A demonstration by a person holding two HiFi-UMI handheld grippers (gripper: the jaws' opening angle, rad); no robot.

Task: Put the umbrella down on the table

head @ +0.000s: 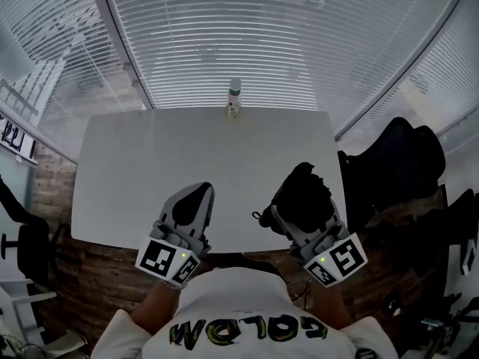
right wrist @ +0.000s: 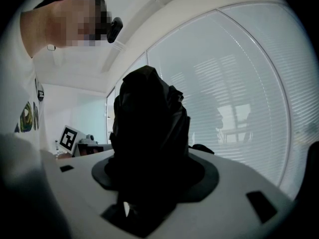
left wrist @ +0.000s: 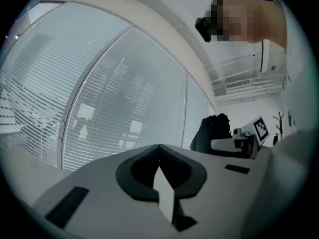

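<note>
A black folded umbrella (head: 303, 185) is clamped in my right gripper (head: 303, 212), hanging over the front right part of the white table (head: 150, 170). In the right gripper view the umbrella (right wrist: 149, 128) fills the space between the jaws and hides their tips. My left gripper (head: 196, 199) hovers over the table's front edge, left of the umbrella, with its jaws together and nothing in them; their tips meet in the left gripper view (left wrist: 158, 148). That view also catches the umbrella (left wrist: 214, 131) off to the right.
A small bottle (head: 234, 99) stands at the middle of the table's far edge. Windows with white blinds (head: 247, 36) close in behind and beside the table. A black chair (head: 397, 163) stands close to the table's right side, and another dark chair (head: 22, 238) at the left.
</note>
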